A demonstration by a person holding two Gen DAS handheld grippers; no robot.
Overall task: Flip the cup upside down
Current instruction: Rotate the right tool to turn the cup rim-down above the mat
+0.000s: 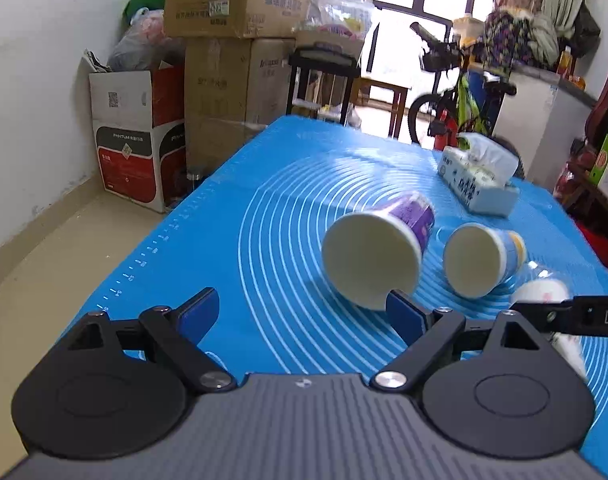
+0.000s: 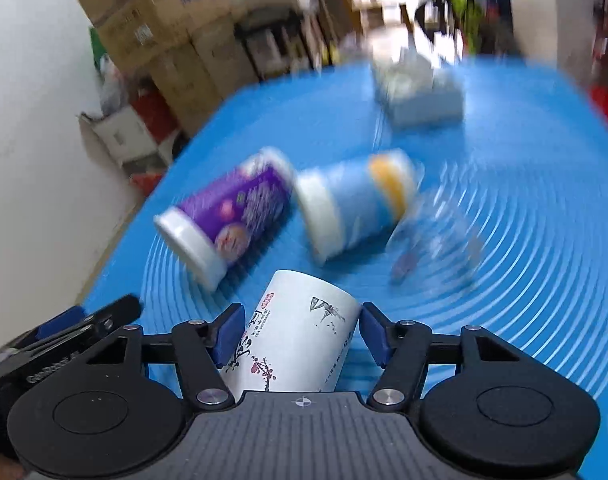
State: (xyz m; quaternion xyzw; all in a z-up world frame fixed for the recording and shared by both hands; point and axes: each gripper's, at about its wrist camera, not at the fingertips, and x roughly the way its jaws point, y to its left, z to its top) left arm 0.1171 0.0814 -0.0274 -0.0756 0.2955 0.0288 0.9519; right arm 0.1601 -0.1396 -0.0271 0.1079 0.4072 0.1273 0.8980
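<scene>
While gripped — white cup (image 2: 300, 336) between right claw (image 2: 300, 334) pads.

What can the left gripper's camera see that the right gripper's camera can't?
Only the left wrist view shows the green bicycle by the bright window, and into the open mouths of the fallen cups. Only the right wrist view shows the ink-painted side of the white paper cup between the right gripper pads. Both show the purple paper cup, the blue-and-yellow paper cup, the tissue pack and the blue mat.
</scene>
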